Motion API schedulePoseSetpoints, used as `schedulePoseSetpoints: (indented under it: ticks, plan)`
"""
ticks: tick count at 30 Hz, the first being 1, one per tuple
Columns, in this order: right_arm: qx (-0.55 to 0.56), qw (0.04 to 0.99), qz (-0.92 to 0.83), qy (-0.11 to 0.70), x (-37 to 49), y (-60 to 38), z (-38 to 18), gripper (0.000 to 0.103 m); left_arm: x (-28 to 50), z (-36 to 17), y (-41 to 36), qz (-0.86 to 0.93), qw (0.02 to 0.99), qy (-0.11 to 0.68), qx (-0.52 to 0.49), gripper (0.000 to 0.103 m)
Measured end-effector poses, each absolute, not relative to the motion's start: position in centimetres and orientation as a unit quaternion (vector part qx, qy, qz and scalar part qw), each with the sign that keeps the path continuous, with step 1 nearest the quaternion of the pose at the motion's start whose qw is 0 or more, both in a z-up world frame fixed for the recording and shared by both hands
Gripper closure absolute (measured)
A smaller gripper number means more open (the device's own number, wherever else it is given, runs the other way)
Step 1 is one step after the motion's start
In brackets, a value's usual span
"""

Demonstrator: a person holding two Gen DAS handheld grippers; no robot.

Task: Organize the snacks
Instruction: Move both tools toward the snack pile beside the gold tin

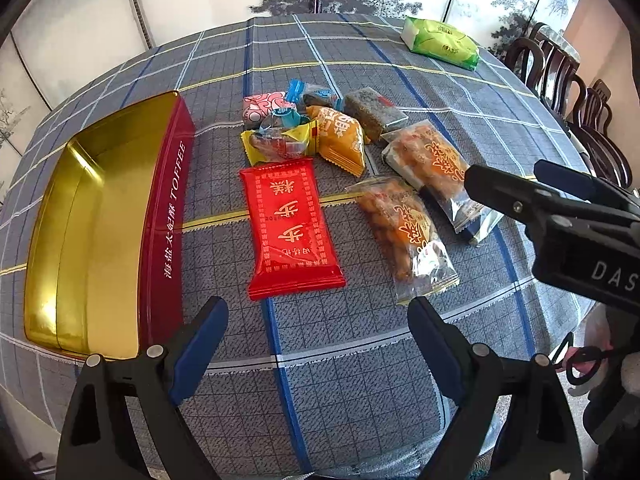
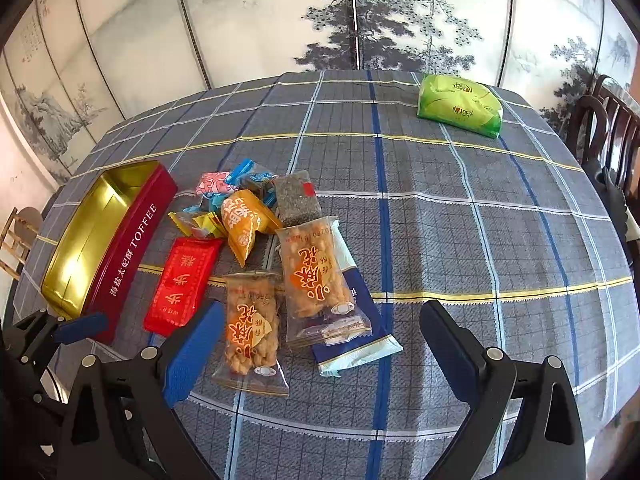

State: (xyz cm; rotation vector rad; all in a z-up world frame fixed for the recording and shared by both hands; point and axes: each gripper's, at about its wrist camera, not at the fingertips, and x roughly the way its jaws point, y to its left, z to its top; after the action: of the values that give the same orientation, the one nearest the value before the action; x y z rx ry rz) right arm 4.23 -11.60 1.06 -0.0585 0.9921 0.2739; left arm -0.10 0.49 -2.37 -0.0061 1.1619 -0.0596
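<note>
The left hand-held gripper [image 1: 318, 316] is wide open with nothing between its blue pads, and it hangs above the surface [image 1: 360, 380], which has a grey and blue checked cloth on it. The right hand-held gripper [image 2: 322, 322] is wide open too and holds nothing. The snacks lie in a loose bunch in the middle of the surface. A red packet [image 1: 292, 228] lies flat, just ahead of the left hand-held gripper. Beside it are two clear bags of fried twists [image 1: 404, 236], and one of them rests on a blue and white packet [image 2: 356, 344]. Farther back sit an orange packet [image 1: 340, 140], a yellow candy [image 1: 276, 144], a pink candy [image 1: 262, 108], a blue candy [image 1: 312, 94] and a dark seed bar [image 1: 374, 114], all close together and some touching. A red toffee tin [image 1: 164, 220] with a gold inside stands open near the snacks, with no snack in it. A green tissue pack [image 2: 460, 106] lies well apart at the far side. Dark wooden chairs [image 1: 568, 80] stand by the edge.
</note>
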Motion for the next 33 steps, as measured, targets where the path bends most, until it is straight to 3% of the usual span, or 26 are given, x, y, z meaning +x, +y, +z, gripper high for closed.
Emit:
schedulePoseSetpoints:
  ticks: [33]
  plan:
    - [-0.048,0.868,0.141,0.475,4.5,-10.5,0.7,0.006,0.6,-2.9,1.3,0.003,0.828,0.561,-0.003,0.014]
